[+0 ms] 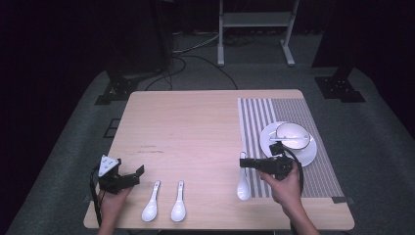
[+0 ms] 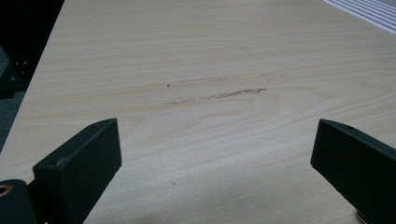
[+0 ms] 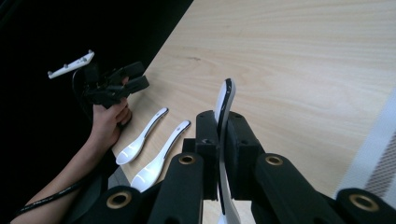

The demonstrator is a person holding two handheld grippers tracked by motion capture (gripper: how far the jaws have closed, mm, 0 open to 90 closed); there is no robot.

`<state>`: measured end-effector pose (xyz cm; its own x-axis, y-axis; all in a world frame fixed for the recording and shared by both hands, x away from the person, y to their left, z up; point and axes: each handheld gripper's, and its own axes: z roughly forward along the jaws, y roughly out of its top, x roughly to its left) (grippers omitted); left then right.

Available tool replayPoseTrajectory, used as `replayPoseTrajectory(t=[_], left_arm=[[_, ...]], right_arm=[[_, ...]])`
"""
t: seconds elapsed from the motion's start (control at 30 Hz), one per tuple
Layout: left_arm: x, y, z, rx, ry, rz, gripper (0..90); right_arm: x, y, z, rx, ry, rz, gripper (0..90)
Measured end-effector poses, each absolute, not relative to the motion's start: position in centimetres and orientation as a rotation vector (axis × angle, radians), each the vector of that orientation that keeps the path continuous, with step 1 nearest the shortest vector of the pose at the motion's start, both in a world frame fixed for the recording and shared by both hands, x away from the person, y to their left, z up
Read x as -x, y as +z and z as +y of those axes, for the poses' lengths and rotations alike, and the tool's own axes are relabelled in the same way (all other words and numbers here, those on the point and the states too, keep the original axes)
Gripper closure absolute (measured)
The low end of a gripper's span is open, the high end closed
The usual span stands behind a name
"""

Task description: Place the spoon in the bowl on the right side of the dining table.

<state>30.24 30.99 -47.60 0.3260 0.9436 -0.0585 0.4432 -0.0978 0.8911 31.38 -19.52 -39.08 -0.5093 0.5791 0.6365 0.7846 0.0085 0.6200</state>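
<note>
spoon (image 1: 243, 186) | white, glossy | handle clamped in right tool (image 3: 223, 140) | bowl hanging low at the mat's (image 1: 313, 178) left edge

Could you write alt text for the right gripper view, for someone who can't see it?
The right claw is shut on a white spoon, held above a pale wooden table. Beyond it, two more white spoons lie near the table edge beside a hand holding the left claw.

Bowl (image 1: 292, 135) on plate (image 1: 307, 155), on placemat (image 1: 274, 111); two spoons (image 1: 165, 201) lie left.
</note>
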Motion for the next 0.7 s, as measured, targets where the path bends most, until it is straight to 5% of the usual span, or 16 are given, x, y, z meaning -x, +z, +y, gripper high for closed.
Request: replayPoseTrajectory(t=[0.7], left_arm=[[-30.3,-47.6,31.0,-1.698,0.707,1.256,0.5]], right_arm=[[-33.2,-35.8,-25.6,1.593,-1.64,-1.94,84.7]])
